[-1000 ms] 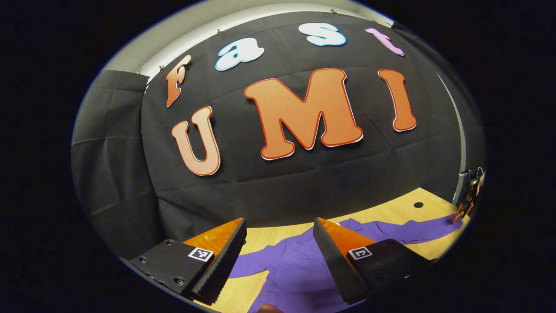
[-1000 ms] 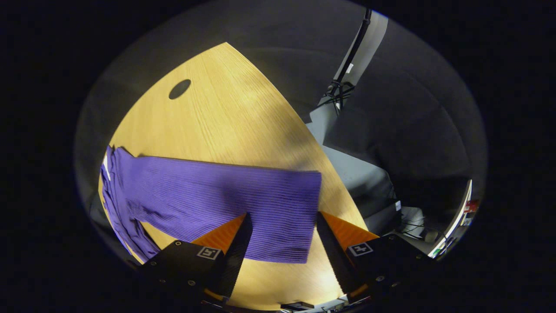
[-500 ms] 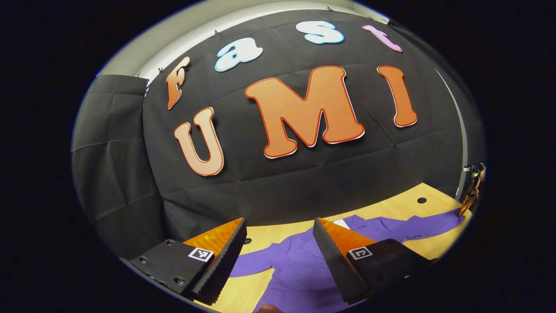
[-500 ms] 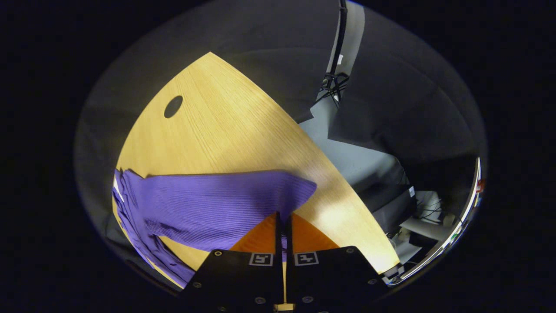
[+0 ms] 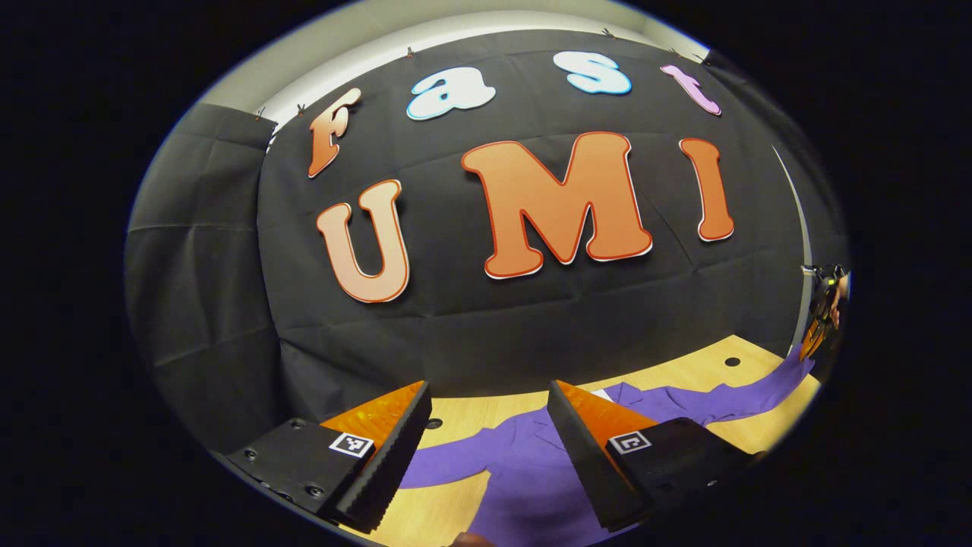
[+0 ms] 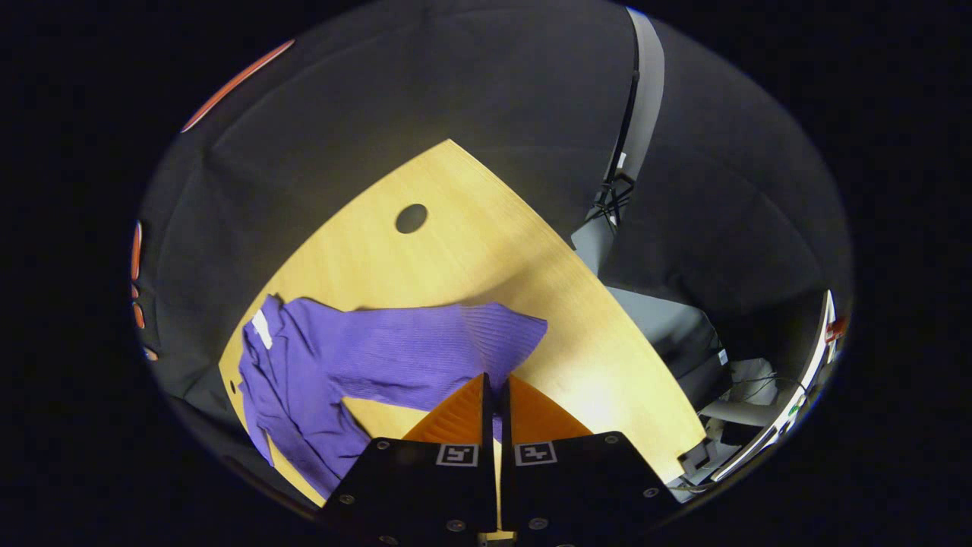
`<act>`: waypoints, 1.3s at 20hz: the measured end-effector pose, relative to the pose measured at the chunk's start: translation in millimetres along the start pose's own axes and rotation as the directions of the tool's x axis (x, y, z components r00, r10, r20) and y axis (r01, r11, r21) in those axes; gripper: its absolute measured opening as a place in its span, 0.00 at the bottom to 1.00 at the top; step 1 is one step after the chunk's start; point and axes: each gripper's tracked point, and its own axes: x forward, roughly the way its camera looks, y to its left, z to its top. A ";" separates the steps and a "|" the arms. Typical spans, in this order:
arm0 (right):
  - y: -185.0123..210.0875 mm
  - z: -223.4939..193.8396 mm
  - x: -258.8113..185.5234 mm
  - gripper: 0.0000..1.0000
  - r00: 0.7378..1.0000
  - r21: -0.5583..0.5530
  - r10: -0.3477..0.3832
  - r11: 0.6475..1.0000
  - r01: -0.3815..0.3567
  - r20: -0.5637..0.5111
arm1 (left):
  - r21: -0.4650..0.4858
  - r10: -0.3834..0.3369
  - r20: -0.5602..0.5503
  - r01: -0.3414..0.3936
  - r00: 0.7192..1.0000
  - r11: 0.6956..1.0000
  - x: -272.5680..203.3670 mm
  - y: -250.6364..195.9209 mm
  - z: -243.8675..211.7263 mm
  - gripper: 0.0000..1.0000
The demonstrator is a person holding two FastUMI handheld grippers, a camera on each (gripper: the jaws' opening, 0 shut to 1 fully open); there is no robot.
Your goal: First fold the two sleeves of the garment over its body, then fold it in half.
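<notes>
Right gripper (image 6: 495, 384): fingers pressed together on the cuff end of one sleeve (image 6: 448, 346) of the purple garment (image 6: 304, 395), cloth caught between them. The sleeve rises off the wooden table (image 6: 471, 251) toward the fingers; the garment's body lies bunched at the table's left edge in the right gripper view. Left gripper (image 5: 486, 433): fingers wide apart, holding nothing, above the garment (image 5: 531, 471), which lies spread on the table (image 5: 471, 414) in the left gripper view. Contact with the cloth cannot be determined.
</notes>
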 end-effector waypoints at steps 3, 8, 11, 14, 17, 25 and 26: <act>42.3 -3.5 -30.0 0.03 0.999 -0.027 0.020 0.999 -0.019 0.049 | -0.022 -0.010 0.017 0.010 1.000 1.000 0.2 34.4 -3.8 0.96; 134.6 -30.6 -67.5 0.03 0.993 -0.141 0.084 0.987 -0.071 0.084 | -0.063 -0.013 0.006 0.013 1.000 0.998 6.8 87.0 -23.7 0.96; 189.3 -49.0 -85.6 0.03 0.989 -0.212 0.115 0.973 -0.094 0.090 | -0.075 -0.009 0.003 0.009 1.000 0.997 10.1 115.9 -34.4 0.96; 244.0 -66.5 -100.9 0.03 0.983 -0.283 0.157 0.951 -0.126 0.092 | -0.096 -0.005 -0.008 0.005 1.000 0.995 12.4 140.2 -45.0 0.96; 299.4 -88.3 -110.4 0.03 0.976 -0.351 0.199 0.923 -0.157 0.087 | -0.108 -0.006 -0.015 0.004 1.000 0.994 13.2 160.4 -52.0 0.96; 427.9 -153.9 -111.5 0.03 0.953 -0.480 0.303 0.840 -0.253 0.027 | -0.133 0.015 -0.048 -0.022 0.999 0.991 15.7 204.4 -78.9 0.96; 439.7 -160.6 -108.9 0.02 0.950 -0.476 0.312 0.838 -0.267 0.017 | -0.137 0.020 -0.057 -0.027 0.998 0.990 16.6 209.6 -83.6 0.96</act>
